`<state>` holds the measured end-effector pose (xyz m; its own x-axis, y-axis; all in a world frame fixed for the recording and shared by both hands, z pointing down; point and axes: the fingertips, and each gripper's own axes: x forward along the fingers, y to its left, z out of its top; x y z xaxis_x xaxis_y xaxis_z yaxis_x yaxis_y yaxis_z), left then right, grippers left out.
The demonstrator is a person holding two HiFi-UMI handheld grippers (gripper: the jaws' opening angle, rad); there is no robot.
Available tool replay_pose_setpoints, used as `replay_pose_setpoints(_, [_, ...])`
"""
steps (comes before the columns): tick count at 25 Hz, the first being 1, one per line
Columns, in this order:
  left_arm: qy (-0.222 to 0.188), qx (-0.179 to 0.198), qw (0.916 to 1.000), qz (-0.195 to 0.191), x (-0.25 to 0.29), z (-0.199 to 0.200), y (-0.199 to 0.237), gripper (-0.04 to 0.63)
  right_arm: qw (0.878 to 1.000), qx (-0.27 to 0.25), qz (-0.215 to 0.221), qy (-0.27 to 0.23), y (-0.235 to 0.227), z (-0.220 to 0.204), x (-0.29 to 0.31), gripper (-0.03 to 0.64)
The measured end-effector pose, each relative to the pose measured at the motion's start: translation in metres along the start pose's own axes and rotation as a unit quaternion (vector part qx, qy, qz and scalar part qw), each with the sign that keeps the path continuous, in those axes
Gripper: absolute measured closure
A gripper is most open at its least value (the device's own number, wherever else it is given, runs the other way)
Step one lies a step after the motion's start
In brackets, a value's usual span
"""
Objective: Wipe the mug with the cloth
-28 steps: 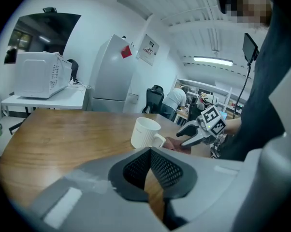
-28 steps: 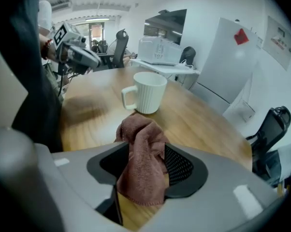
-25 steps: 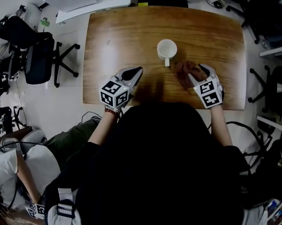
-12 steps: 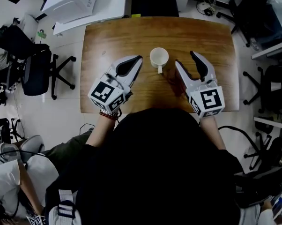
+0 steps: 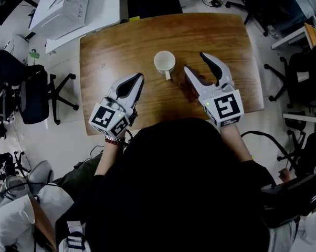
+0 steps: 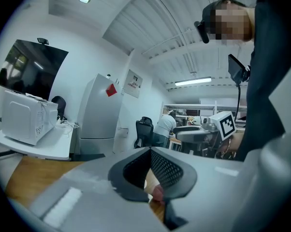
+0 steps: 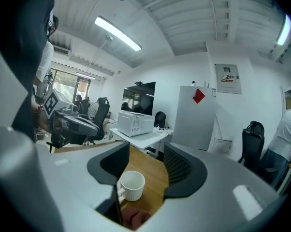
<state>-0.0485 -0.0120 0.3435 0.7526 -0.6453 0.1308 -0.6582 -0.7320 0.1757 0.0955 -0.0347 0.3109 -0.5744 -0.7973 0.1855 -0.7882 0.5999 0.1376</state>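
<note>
Noting, from the head view: white mug (image 5: 164,62) upright mid-worktop (image 5: 111,46), handle turned toward the person. Dark red cloth (image 5: 191,86) bunched on the wood just right of the mug, apart from it, partly under the right gripper (image 5: 194,61). Jaws there spread wide, pinching nothing. Left gripper (image 5: 139,79) off to the mug's left, jaws pressed together, empty.

Left gripper view: tips meeting, only a sliver of worktop showing through the gap behind them. No hold on the mug, so nothing bracing it.

Right gripper view: spread jaws framing the mug (image 7: 132,185) ahead and the cloth (image 7: 135,216) low and close, neither touched.

Risks, as judged:
- closing too far forward and nipping the handle instead of the cloth
- catching only a loose fold and dropping it mid-wipe
- rubbing an unsteadied mug and sliding or tipping it

Probably worth a left-side hold on the mug first.
</note>
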Motion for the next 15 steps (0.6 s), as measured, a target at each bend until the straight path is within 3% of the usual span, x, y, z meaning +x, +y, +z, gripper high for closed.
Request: replay_pose_setpoints(15, [0.006, -0.010, 0.9999, -0.006, -0.005, -0.011, 0.002, 0.591, 1.000, -0.001, -0.003, 0.015, 0.006, -0.008, 0.002, 0.407])
